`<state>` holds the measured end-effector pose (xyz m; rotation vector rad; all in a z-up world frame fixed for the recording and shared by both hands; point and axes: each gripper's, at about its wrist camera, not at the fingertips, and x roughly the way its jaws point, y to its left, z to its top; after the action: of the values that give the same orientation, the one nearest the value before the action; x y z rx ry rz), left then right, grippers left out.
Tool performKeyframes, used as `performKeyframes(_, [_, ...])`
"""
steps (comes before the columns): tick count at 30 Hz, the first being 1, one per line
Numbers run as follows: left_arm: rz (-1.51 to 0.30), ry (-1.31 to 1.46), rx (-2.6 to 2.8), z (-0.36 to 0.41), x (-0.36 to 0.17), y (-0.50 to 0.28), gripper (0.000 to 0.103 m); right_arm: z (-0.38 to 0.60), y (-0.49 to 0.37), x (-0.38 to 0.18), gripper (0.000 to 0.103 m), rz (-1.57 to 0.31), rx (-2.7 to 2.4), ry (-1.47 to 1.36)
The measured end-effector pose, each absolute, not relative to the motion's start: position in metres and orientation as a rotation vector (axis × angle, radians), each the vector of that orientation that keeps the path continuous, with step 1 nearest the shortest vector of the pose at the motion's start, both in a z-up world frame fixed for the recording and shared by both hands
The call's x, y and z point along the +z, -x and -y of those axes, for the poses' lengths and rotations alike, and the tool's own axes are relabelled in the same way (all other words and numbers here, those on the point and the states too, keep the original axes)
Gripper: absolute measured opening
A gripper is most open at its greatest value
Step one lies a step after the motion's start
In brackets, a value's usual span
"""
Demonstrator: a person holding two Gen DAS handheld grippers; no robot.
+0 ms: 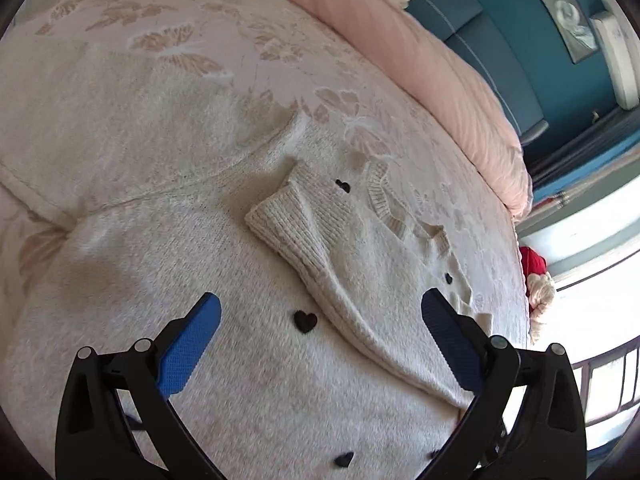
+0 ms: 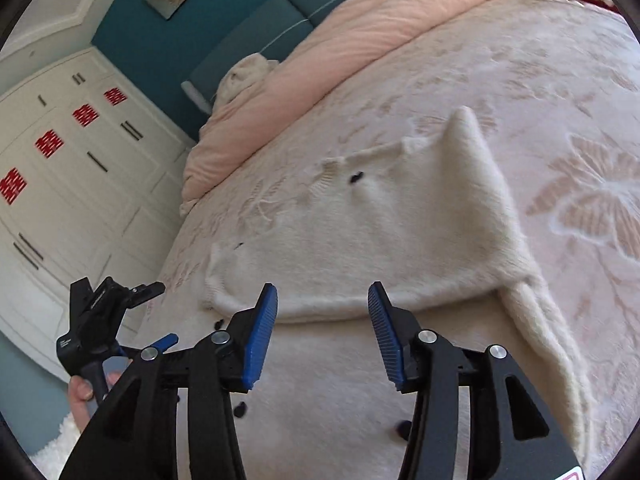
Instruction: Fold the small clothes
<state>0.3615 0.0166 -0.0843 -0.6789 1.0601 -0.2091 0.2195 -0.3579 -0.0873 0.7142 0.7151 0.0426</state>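
A cream knitted sweater (image 1: 352, 248) with small black hearts lies flat on the floral bedspread (image 1: 160, 80). One ribbed sleeve is folded across its chest. My left gripper (image 1: 320, 316) hovers open just above the sweater's body, one blue pad on each side of a heart, gripping nothing. In the right wrist view the sweater (image 2: 380, 240) shows a folded edge right in front of my right gripper (image 2: 322, 308). Its blue pads stand apart with nothing between them. A loose sleeve (image 2: 552, 340) trails off to the right.
A rolled pink duvet (image 2: 340, 52) lies along the teal headboard (image 1: 480, 40). White wardrobe doors (image 2: 60, 160) with red decals stand beyond the bed's left edge. A person's hand (image 2: 84, 396) holds the other tool at lower left. A red and cream bundle (image 1: 536, 276) sits at the bed's edge.
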Motion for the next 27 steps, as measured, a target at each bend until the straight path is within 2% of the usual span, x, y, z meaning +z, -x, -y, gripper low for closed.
performKeyframes(4, [-1.132,0.797,-0.095,-0.015,-0.120,-0.382,0.094,0.394,-0.208,-0.115,0.055,-0.749,-0.049,-0.867])
performKeyframes(6, [-1.096,0.770,-0.075,-0.009,-0.114,-0.384,0.069,0.402,-0.214,-0.126,0.055,-0.758,-0.075,-0.927])
performKeyframes(7, [-1.098,0.747,-0.113,-0.004,-0.111,-0.389,0.028,0.404,-0.219,-0.128,0.051,-0.753,-0.074,-0.937])
performKeyframes(8, [-1.099,0.749,-0.173,0.001,-0.109,-0.393,0.010,0.404,-0.225,-0.126,0.028,-0.748,-0.081,-0.924])
performKeyframes(9, [-1.080,0.747,-0.184,0.001,-0.104,-0.394,0.009,0.403,-0.231,-0.121,0.010,-0.733,-0.084,-0.909])
performKeyframes(12, [-0.965,0.679,-0.220,-0.001,-0.073,-0.387,0.008,0.411,-0.227,-0.091,0.008,-0.586,-0.072,-0.915])
performKeyframes(14, [-0.947,0.674,-0.219,-0.007,-0.072,-0.379,0.008,0.415,-0.221,-0.084,0.007,-0.550,-0.085,-0.882])
performKeyframes(17, [-1.041,0.634,-0.156,-0.012,-0.112,-0.377,0.008,0.418,-0.237,-0.133,0.004,-0.767,-0.160,-0.843])
performKeyframes(19, [-1.056,0.666,-0.158,-0.019,-0.133,-0.368,0.008,0.414,-0.231,-0.137,0.005,-0.761,-0.165,-0.828])
performKeyframes(22, [-1.031,0.669,-0.176,-0.023,-0.126,-0.360,0.009,0.401,-0.225,-0.110,0.007,-0.703,-0.146,-0.753])
performKeyframes(25, [-1.034,0.678,-0.205,-0.032,-0.121,-0.356,0.011,0.390,-0.236,-0.131,0.007,-0.860,-0.208,-0.624])
performKeyframes(27, [-1.013,0.694,-0.206,-0.054,-0.111,-0.348,0.011,0.382,-0.226,-0.115,0.018,-0.839,-0.232,-0.599])
